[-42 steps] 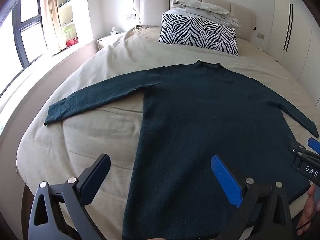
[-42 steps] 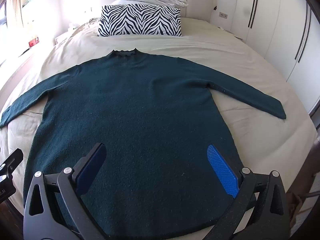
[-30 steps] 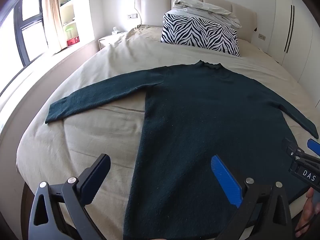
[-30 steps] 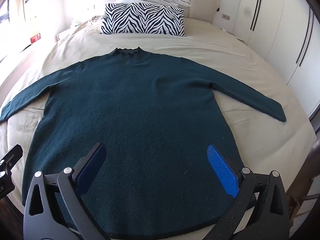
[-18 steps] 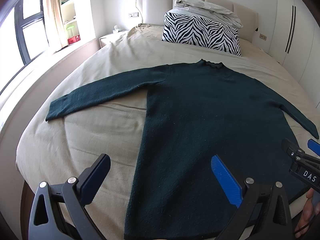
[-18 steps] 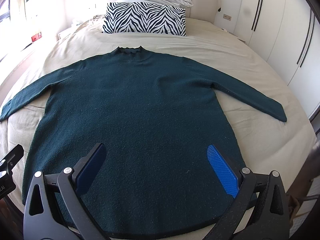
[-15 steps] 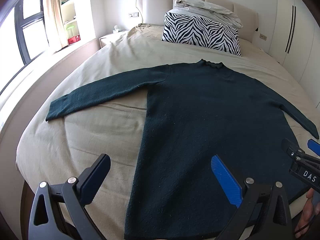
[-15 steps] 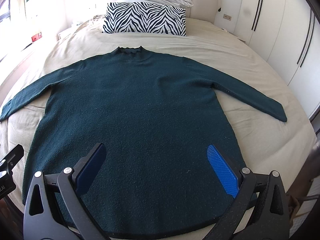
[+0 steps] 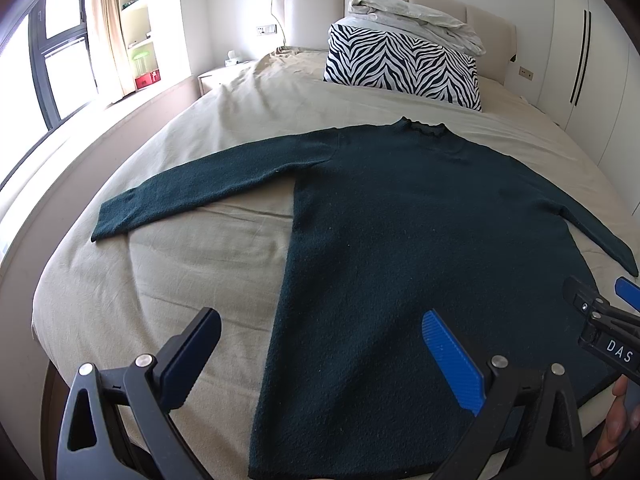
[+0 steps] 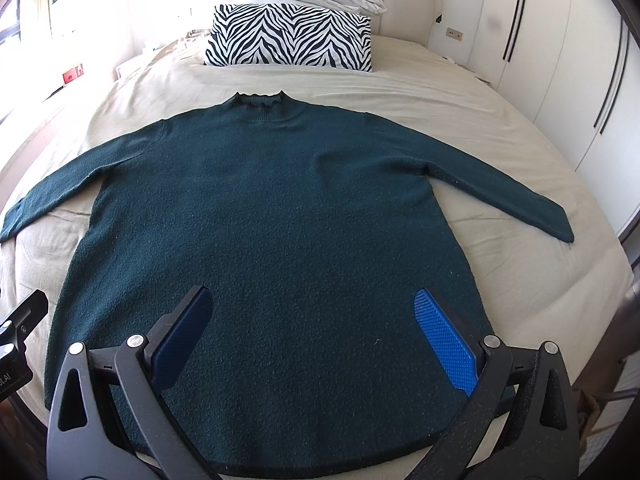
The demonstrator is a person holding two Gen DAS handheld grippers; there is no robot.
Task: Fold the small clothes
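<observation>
You had folded nothing yet: the sweater (image 10: 280,232) lay flat on the bed (image 10: 460,92), sleeves spread, while your left gripper (image 9: 320,356) and right gripper (image 10: 312,328) hung spread wide and empty above its hem.

Left tool (image 9: 320,344) and right tool (image 10: 316,320), jaws wide apart, empty.

Dark green sweater (image 10: 280,216), flat, unfolded, sleeves spread, seemingly front-up, on bed
</observation>
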